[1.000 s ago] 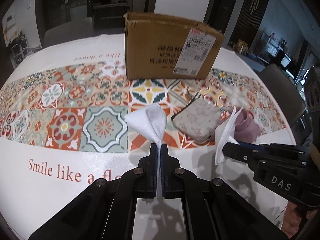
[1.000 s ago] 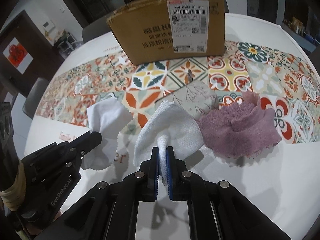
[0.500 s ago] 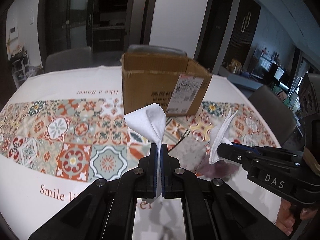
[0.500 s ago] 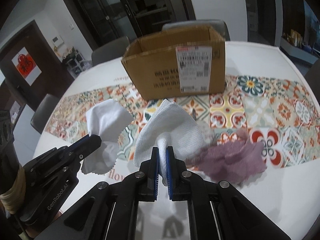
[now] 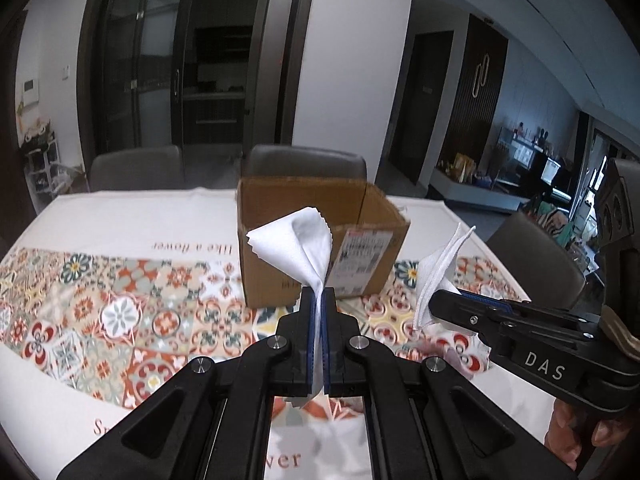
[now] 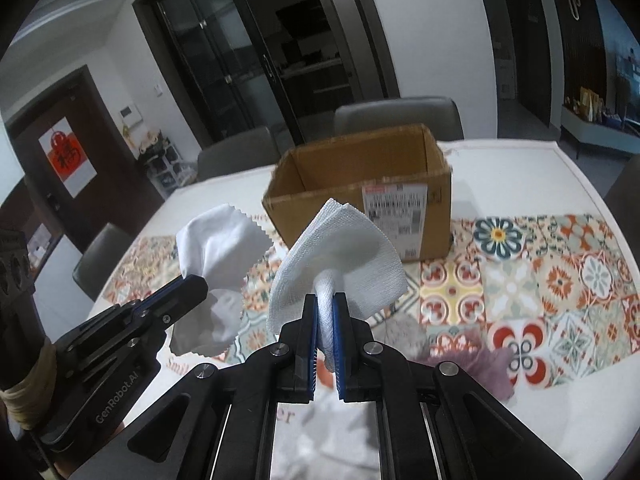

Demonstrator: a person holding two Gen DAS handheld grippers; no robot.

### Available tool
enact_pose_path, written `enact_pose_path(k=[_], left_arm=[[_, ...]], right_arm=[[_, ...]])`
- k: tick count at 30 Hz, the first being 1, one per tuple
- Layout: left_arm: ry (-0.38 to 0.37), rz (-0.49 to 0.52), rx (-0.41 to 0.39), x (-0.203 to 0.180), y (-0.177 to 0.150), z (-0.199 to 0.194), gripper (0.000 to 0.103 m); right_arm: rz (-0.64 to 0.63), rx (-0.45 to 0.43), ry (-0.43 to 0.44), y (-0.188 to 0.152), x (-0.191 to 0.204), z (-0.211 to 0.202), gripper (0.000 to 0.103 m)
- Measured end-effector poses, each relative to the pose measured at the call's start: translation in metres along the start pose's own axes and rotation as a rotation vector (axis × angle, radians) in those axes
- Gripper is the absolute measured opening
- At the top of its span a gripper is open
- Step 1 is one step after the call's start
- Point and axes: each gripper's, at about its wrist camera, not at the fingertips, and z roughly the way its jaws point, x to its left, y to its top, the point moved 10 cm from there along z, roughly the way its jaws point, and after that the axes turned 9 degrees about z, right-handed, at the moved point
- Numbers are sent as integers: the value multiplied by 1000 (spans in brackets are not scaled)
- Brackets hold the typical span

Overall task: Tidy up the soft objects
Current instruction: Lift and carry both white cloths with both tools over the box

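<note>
My left claw point(image 5: 319, 300) was clamped on a thin white cloth point(image 5: 298, 246) with a pinked edge; the cloth fanned up above the pads, and its tail hung below them. My right claw point(image 6: 326, 306) was clamped on a thicker white woven cloth point(image 6: 340, 256), which spread like a fan over the tips. Both cloths hung clear of the tabletop point(image 6: 520, 184), side by side and apart, the thin one to the left of the woven one.

Beyond them an open box point(image 6: 360, 192) stood upright toward the far edge of the tabletop, its printed label point(image 6: 396, 210) facing me. On the patterned runner point(image 6: 560, 280) below the right claw lay a mauve towel point(image 6: 480, 364), crumpled, toward the near edge; beside it a pale pouch point(image 6: 404, 330) showed only in part, blurred. In the left view a hand point(image 5: 576, 436) showed under the right claw's body. Grey chairs point(image 5: 304, 164) stood behind the far edge.
</note>
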Motion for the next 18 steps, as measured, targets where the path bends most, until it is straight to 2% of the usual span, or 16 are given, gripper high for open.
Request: enact_pose_path(k=[18], left_arm=[[15,21,-115,7,64,9,5]], right_arm=[[-9,-129,33,71,6,-5,8]])
